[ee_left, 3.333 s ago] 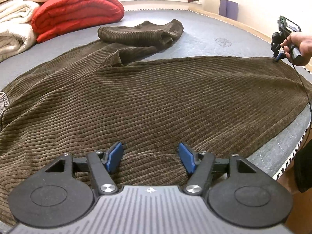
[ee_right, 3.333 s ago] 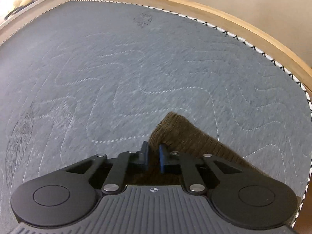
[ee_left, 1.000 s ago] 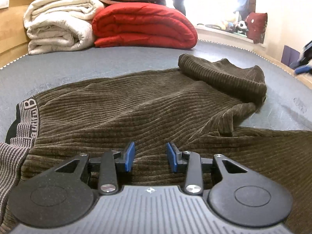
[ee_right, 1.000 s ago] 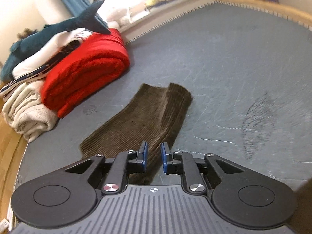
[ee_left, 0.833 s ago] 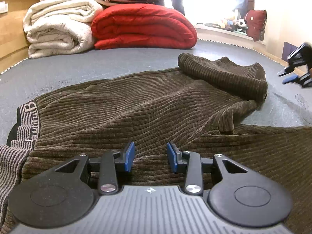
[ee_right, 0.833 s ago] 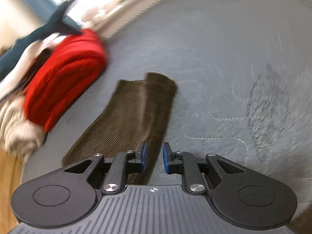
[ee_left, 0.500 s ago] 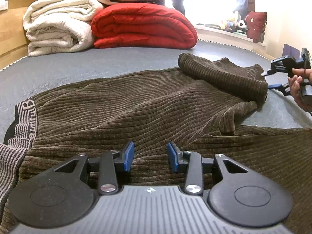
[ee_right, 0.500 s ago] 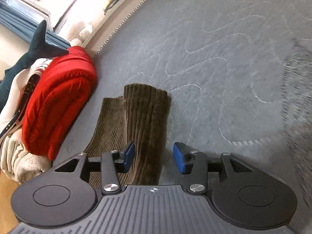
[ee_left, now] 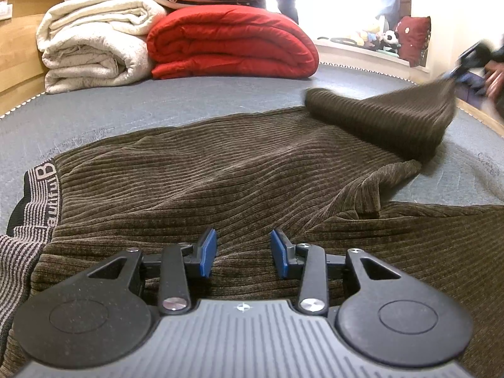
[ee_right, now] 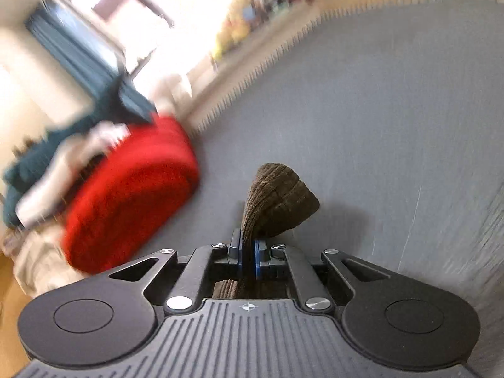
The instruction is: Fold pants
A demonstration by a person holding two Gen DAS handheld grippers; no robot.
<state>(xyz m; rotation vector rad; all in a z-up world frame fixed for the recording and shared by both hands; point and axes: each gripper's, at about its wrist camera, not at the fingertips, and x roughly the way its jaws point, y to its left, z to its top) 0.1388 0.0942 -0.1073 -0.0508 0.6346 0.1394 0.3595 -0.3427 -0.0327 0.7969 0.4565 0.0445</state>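
1. One grey mattress [ee_left: 220, 107] carries everything; it gives a flat bed on which to spread and fold.
2. The folded red duvet [ee_left: 230, 44] and white blankets [ee_left: 94, 47] are stacked at its far edge, apparently kept clear of the folding area.
3. The brown corduroy pants [ee_left: 220, 176] lie spread across the mattress, waistband at the left, one leg end raised off the bed at the right.
4. The left tool [ee_left: 242, 253] rests over the near fabric with jaws parted, gripping nothing; probably anchoring that side.
5. The right tool [ee_right: 248, 258] is clenched on the leg end, likely to straighten it.
6. Motion blur smears the right view; the person's hand [ee_left: 494, 78] is cut off at the frame edge.
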